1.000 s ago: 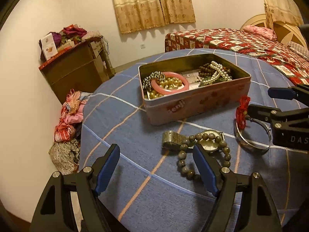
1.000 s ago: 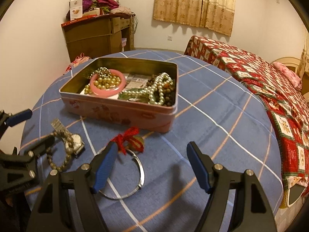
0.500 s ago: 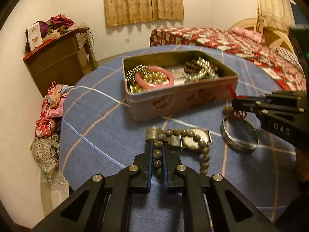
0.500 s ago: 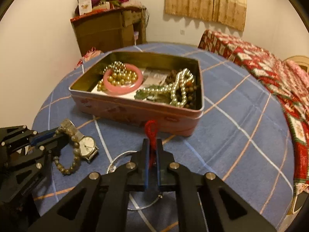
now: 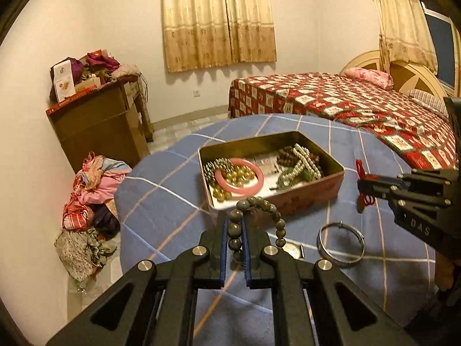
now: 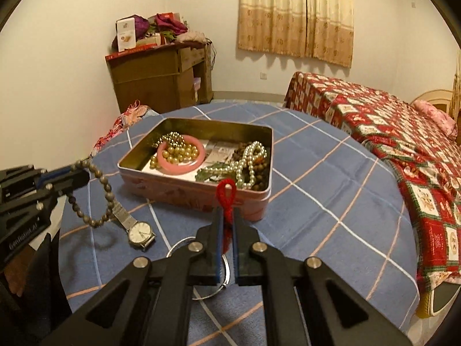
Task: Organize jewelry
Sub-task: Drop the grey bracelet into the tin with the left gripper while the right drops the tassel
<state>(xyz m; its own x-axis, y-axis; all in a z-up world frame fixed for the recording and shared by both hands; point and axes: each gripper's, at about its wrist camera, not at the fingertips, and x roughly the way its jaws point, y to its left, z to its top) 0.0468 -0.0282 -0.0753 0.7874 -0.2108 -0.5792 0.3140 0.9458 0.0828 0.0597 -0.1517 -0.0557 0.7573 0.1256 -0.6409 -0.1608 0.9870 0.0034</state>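
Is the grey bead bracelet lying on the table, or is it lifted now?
Lifted. The grey bead bracelet hangs from the shut left tongs, its loop clear of the blue tablecloth, beside the wristwatch.

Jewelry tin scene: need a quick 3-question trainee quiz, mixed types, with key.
1. True or false: the left gripper is shut on the bead bracelet.
2. What does the right gripper hold? A) red cord B) wristwatch C) pink bangle
3. Fill in: the silver bangle lies on the table, ____ the tin.

Key: 1 true. 2 A. 3 outside.
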